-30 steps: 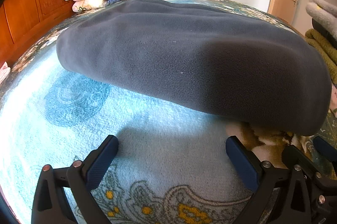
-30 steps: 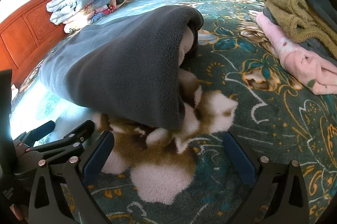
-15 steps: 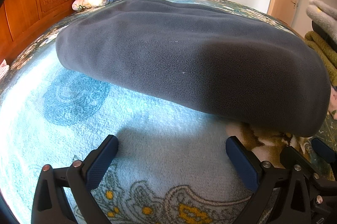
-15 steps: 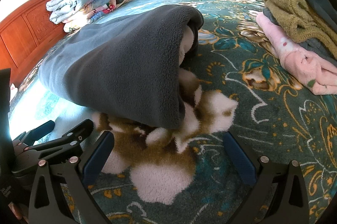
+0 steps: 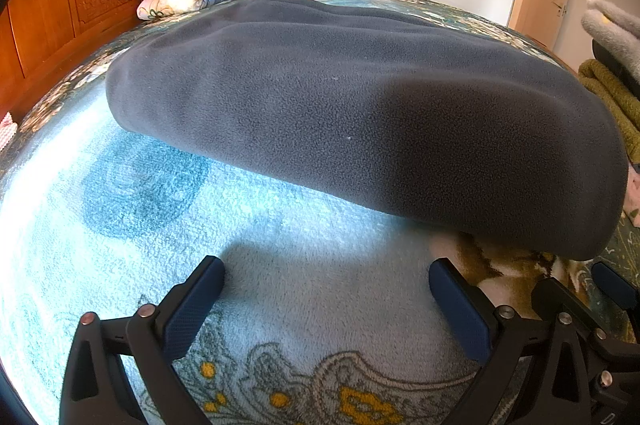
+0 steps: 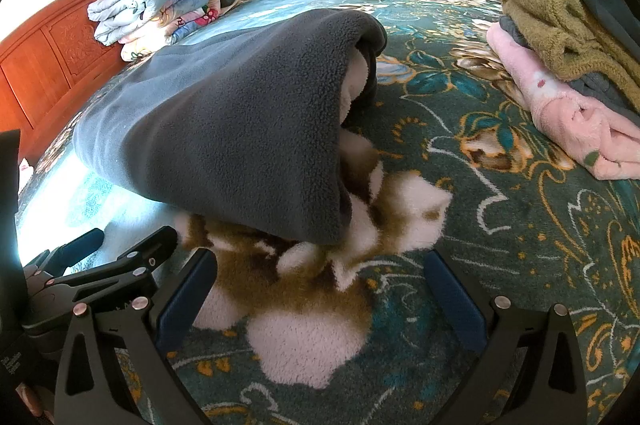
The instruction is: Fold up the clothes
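Both grippers, left gripper [image 5: 326,309] and right gripper [image 6: 320,299], spread wide, holding nothing; thick grey fleece garment [image 5: 360,105] likely soft, floppy, non-slippery, best pinched at near folded edge.

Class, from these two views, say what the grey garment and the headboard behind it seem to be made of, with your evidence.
Grey garment: likely polyester fleece, matte; a fine pilled nap shows, with a paler plush lining at its open end. Headboard: seemingly varnished reddish wood; it has carved panels and a slight sheen, though veneer cannot be ruled out.
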A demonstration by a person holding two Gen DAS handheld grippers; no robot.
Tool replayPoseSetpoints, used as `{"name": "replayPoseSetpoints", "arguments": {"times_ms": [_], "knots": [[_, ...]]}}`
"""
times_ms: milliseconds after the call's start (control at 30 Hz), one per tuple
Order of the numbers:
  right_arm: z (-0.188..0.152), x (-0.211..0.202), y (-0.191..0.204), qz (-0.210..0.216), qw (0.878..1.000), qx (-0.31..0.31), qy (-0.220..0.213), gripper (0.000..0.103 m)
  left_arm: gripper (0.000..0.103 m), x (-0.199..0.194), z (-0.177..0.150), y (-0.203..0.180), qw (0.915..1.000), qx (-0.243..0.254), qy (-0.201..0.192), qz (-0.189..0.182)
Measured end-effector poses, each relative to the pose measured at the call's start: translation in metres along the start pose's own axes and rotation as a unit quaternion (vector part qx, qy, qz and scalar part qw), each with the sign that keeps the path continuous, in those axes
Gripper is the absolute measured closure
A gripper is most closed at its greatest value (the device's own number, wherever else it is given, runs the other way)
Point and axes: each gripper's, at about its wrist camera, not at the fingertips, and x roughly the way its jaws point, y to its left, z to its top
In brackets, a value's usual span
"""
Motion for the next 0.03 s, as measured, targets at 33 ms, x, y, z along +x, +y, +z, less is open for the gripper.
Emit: {"name": "replayPoseSetpoints", "arguments": {"times_ms": [33], "knots": [[0.0, 0.0, 0.0001, 0.0, 1.0, 0.0, 0.0, 0.0, 0.0, 0.0, 0.0, 0.0002, 1.0, 0.0, 0.0, 0.0]]}}
